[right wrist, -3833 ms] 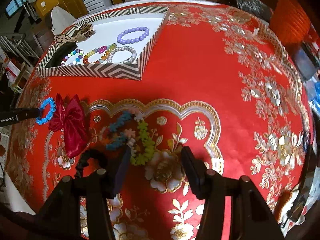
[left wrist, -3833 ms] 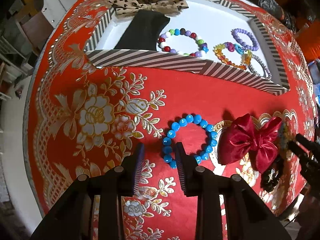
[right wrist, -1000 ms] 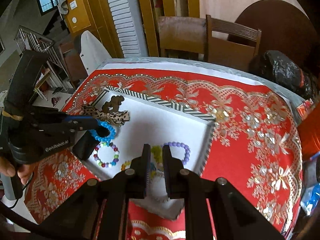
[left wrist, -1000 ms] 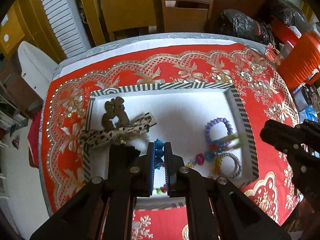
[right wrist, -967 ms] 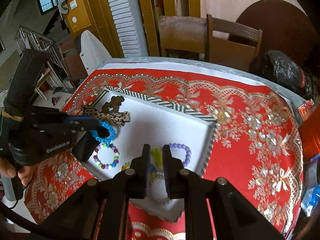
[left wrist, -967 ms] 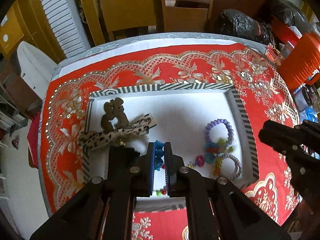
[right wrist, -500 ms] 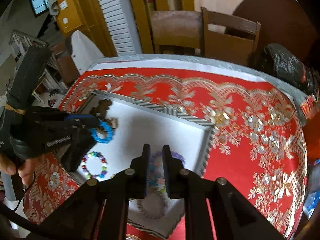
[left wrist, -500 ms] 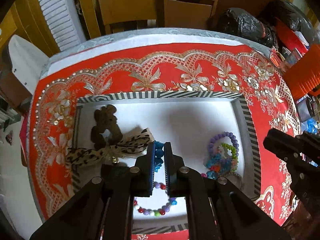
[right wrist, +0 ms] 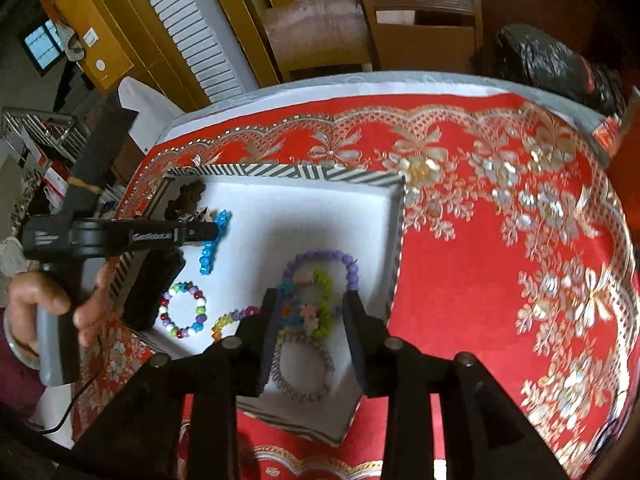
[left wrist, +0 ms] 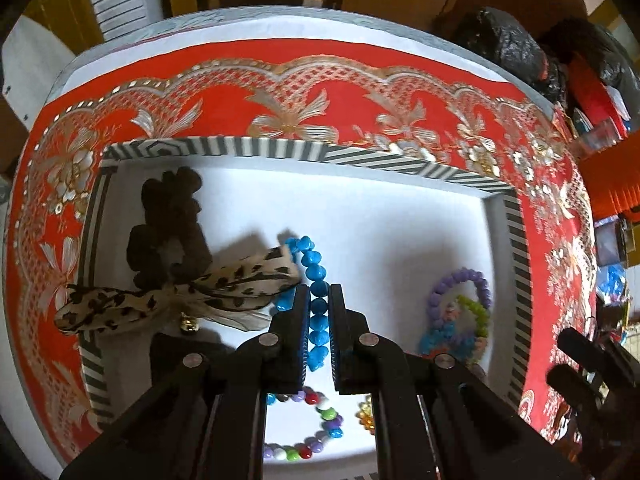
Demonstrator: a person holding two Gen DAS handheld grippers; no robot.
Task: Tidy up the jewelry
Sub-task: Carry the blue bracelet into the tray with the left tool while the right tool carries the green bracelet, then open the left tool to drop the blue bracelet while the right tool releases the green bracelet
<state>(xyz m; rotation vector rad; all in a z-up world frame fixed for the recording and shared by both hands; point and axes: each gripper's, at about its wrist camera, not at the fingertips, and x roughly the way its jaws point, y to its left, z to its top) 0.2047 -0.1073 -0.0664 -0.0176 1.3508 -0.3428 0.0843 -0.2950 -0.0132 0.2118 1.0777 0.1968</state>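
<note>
Step in hand, as I read it: dropping bracelets into the striped box (left wrist: 400, 162) on the counter (right wrist: 500, 240).

Left hand-held gripper (left wrist: 319, 312) is clenched on the blue bracelet (left wrist: 316, 280), beads pinched between the pads, the rest of the loop hanging ahead of the tips over the white box floor. To do it well: lower until the loop rests on the floor, then let go, and aim for bare white space ahead of the tips (the leopard bow (left wrist: 180, 292) lies just beside the left pad, easy to snag).

Right hand-held gripper (right wrist: 308, 312) has its jaws opening; the green and blue flower bracelets (right wrist: 316, 308) sit between the jaws, not pressed by the pads as far as I can tell, lying over the purple bracelet (right wrist: 320, 258) just ahead. The silver bracelet (right wrist: 304, 368) is below the tips, toward the camera. Best to pull straight up so nothing catches on the pads.

The multicolour bracelet (right wrist: 184, 312) lies off to the left of this gripper, apart from the pile.
</note>
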